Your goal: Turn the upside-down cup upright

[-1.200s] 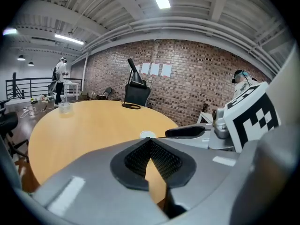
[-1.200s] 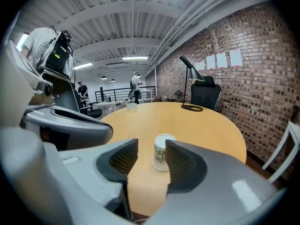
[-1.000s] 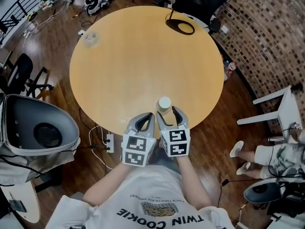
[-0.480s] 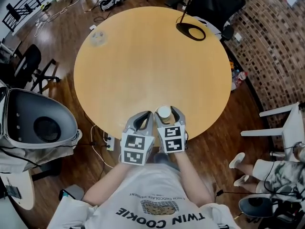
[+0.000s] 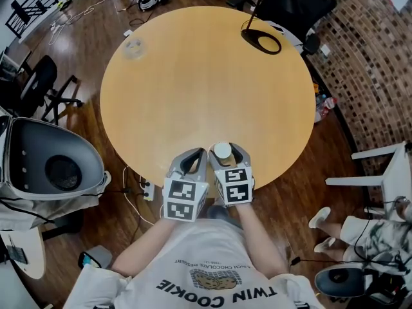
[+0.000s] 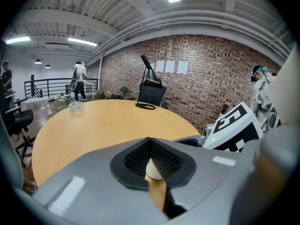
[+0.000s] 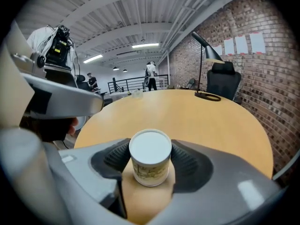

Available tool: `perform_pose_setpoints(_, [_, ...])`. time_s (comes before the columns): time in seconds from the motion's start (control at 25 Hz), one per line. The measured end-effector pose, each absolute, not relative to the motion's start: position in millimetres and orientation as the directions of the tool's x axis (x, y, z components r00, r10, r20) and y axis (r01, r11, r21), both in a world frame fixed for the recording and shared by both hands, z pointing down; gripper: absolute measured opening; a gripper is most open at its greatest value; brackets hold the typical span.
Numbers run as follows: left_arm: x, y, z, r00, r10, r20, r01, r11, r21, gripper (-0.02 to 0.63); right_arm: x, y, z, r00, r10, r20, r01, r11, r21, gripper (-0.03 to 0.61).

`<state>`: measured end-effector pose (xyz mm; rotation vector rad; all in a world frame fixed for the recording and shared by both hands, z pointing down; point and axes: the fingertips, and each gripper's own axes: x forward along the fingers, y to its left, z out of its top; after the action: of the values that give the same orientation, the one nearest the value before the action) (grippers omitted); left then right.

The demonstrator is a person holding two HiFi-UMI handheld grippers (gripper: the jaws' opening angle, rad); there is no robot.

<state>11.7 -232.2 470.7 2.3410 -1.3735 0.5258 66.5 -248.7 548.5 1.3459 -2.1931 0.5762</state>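
A paper cup (image 7: 150, 158) stands upside down near the front edge of the round wooden table (image 5: 206, 89), its white base facing up. My right gripper (image 7: 150, 156) is shut on the cup, one pad against each side. In the head view the cup (image 5: 222, 151) sits between the right gripper's (image 5: 223, 154) fingers. My left gripper (image 5: 192, 162) hangs just left of it, shut and holding nothing. In the left gripper view, that gripper's (image 6: 151, 143) dark pads meet, and a sliver of the cup (image 6: 153, 170) shows through the gap below them.
A black lamp base (image 5: 261, 42) lies at the table's far right and a clear glass container (image 5: 134, 47) at its far left. A black chair (image 5: 293, 2) stands behind the table. A grey shell chair (image 5: 51, 166) is at the left, and a seated person (image 5: 373, 221) at the right.
My right gripper has moved forward around the cup and its jaws have come in against the cup's sides. The left gripper has stayed beside it, shut.
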Motion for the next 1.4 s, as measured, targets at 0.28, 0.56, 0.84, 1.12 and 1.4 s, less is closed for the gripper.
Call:
perform_pose_setpoints(0.28, [9,-233,471,0.456,-0.740,0.494,-0.880,-0.457,0.127,0.006,74,-250,540,-0.503,-0.688,0.522,-0.834,0.228,-0.503,0.267])
perform_pose_setpoints(0.56, [5,-237,471,0.455,-0.743,0.491,-0.882,-0.454,0.130,0.006,81,-242,558,-0.602,-0.692,0.397,-0.560,0.012,-0.828,0.267])
perform_pose_setpoints(0.84, [6,-236,472,0.461,-0.740,0.490,-0.879,-0.458,0.134,0.006,87,-238,564,-0.597,-0.717,0.360,-0.466,-0.055,-0.883,0.267])
perform_pose_setpoints(1.12, [7,-237,469,0.455,-0.742,0.492,-0.882,-0.451,0.136,0.006,102,-234,570,-0.583,-0.738,0.340,-0.359,-0.142,-0.922,0.267])
perform_pose_setpoints(1.4, [9,-235,471,0.461,-0.737,0.494,-0.879,-0.457,0.139,0.006,116,-234,570,-0.490,-0.761,0.424,-0.536,-0.121,-0.836,0.267])
